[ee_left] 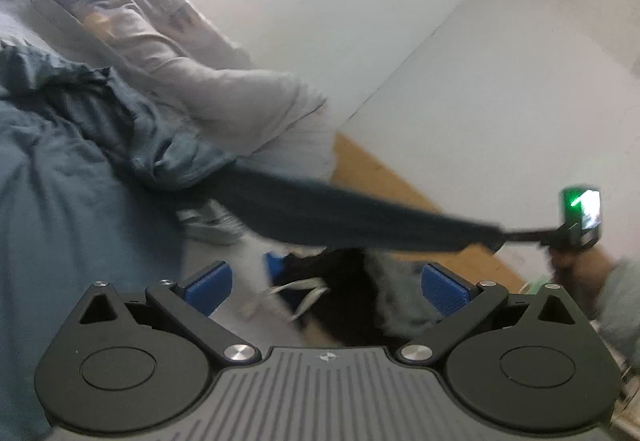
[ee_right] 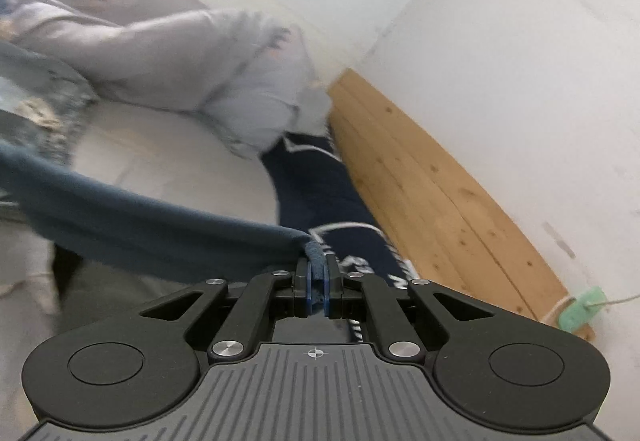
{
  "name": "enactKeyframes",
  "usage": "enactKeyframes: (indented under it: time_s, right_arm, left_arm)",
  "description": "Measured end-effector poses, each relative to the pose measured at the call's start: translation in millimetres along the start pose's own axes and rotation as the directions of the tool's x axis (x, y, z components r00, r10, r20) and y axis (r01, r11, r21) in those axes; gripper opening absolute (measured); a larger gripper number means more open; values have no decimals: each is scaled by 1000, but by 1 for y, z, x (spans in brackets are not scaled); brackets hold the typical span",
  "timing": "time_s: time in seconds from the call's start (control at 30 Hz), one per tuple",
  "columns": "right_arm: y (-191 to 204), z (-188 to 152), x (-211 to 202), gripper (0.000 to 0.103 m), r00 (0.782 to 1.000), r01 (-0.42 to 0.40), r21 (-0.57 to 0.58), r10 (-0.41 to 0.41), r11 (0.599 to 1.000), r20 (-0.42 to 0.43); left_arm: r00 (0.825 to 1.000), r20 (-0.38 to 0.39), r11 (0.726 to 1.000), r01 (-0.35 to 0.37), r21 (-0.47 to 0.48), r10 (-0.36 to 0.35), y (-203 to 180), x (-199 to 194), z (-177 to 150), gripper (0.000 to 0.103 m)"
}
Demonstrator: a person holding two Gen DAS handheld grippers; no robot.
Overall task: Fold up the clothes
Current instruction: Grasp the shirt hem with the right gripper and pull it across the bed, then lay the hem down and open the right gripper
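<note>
A blue-grey garment (ee_left: 80,177) lies bunched on the bed at the left. One sleeve of it (ee_left: 360,217) stretches taut to the right, where my right gripper (ee_left: 536,235) pinches its end. In the right wrist view my right gripper (ee_right: 317,281) is shut on the sleeve cuff (ee_right: 314,253), and the sleeve (ee_right: 140,217) runs off to the left. My left gripper (ee_left: 326,285) is open and empty, its blue pads (ee_left: 210,283) wide apart below the stretched sleeve.
A grey hoodie (ee_left: 192,81) lies further back on the bed. A dark navy garment with white print (ee_right: 320,193) lies beside the wooden bed edge (ee_right: 432,201). A black garment with white drawstrings (ee_left: 320,301) lies under my left gripper. White walls stand behind.
</note>
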State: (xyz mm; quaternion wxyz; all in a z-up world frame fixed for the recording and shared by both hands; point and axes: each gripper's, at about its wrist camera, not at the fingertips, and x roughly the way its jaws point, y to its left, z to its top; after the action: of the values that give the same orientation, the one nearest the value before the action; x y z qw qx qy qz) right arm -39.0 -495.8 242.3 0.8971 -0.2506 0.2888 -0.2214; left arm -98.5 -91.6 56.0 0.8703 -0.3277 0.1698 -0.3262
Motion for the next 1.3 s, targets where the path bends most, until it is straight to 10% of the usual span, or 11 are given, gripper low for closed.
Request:
enactKeyframes:
  time_s: [0.27, 0.43, 0.57, 0.9, 1.07, 1.3]
  right_arm:
    - [14, -36, 81, 12, 979, 17, 44, -8, 999, -203]
    - [17, -60, 83, 81, 970, 126, 51, -112, 991, -214]
    - [-8, -77, 70, 84, 960, 196, 108, -169, 975, -222]
    - [41, -105, -37, 102, 996, -91, 308, 90, 947, 17]
    - [124, -111, -78, 103, 950, -311, 324, 291, 894, 109]
    - [254, -134, -133, 103, 801, -599, 264, 564, 756, 200]
  left_arm:
    - [998, -68, 1000, 8, -30, -10, 0, 22, -16, 103]
    - [996, -92, 999, -3, -33, 0, 2, 30, -18, 103]
    - [995, -95, 999, -21, -35, 17, 3, 34, -16, 103]
    - [993, -70, 994, -88, 59, 92, 5, 11, -8, 103]
    - [987, -48, 975, -146, 167, 156, 10, -18, 0, 103]
    - [951, -17, 921, -294, 257, 308, 26, -70, 5, 103]
